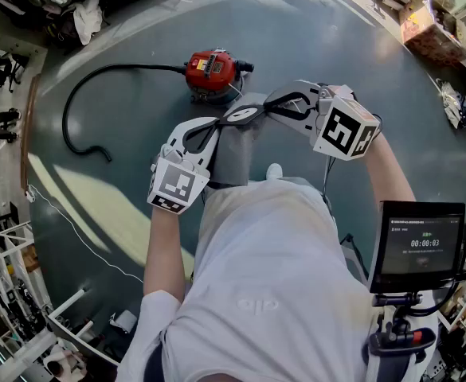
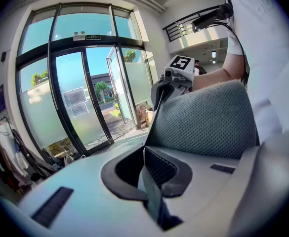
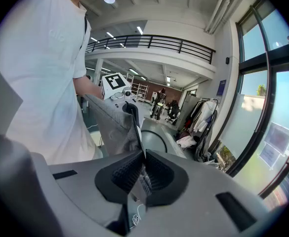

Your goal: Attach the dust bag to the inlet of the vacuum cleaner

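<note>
The grey fabric dust bag (image 1: 233, 156) hangs in front of the person, between the two grippers, with its flat collar (image 1: 243, 114) on top. My left gripper (image 1: 219, 124) is shut on the collar's left edge, and my right gripper (image 1: 266, 107) is shut on its right edge. The red vacuum cleaner (image 1: 210, 70) stands on the floor just beyond the bag. In the left gripper view the left gripper (image 2: 145, 151) pinches a thin edge, with the mesh dust bag (image 2: 203, 122) to its right. The right gripper (image 3: 142, 163) likewise clamps the thin collar, with the dust bag (image 3: 112, 122) to its left.
A black hose (image 1: 77, 110) curls from the vacuum across the grey floor to the left. A monitor (image 1: 420, 245) on a stand is at the right. Piled clutter (image 1: 65, 2) lies at the top left, and shelving stands at the left edge. Glass doors (image 2: 80, 98) face the left gripper.
</note>
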Demonstrator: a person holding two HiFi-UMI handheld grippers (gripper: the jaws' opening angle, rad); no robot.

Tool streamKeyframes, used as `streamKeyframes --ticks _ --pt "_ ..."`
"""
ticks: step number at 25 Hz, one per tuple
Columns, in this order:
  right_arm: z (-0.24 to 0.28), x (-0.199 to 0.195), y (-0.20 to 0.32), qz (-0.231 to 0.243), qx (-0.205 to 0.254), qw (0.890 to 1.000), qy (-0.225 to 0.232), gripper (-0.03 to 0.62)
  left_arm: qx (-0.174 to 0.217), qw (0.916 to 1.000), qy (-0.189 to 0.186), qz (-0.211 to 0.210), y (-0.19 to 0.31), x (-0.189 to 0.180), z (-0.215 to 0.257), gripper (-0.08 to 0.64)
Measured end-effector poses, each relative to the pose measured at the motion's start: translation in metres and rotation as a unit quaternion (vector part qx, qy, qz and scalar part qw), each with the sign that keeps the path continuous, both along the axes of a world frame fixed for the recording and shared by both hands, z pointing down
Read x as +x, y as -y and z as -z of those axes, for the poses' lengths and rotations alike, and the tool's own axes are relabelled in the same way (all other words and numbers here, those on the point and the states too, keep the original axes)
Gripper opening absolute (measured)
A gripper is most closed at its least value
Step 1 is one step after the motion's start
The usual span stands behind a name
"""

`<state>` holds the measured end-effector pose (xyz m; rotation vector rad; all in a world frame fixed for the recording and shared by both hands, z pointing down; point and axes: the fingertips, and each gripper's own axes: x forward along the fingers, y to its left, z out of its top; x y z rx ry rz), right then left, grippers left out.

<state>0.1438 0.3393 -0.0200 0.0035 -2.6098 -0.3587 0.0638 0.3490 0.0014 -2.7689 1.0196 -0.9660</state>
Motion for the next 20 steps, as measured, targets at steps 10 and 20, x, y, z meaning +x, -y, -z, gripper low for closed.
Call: streamKeyframes --ticks 10,20 --pt "-0.011 -0.007 0.057 0.011 -0.018 1.000 0.001 0.018 -0.022 0.9993 -0.018 0.024 0.052 -0.006 -0.013 0.009" --pt "-0.033 -0.090 0.175 0.017 -0.030 0.999 -0.039 0.018 -0.027 0.9980 -0.045 0.035 0.169 -0.086 -0.041 0.009"
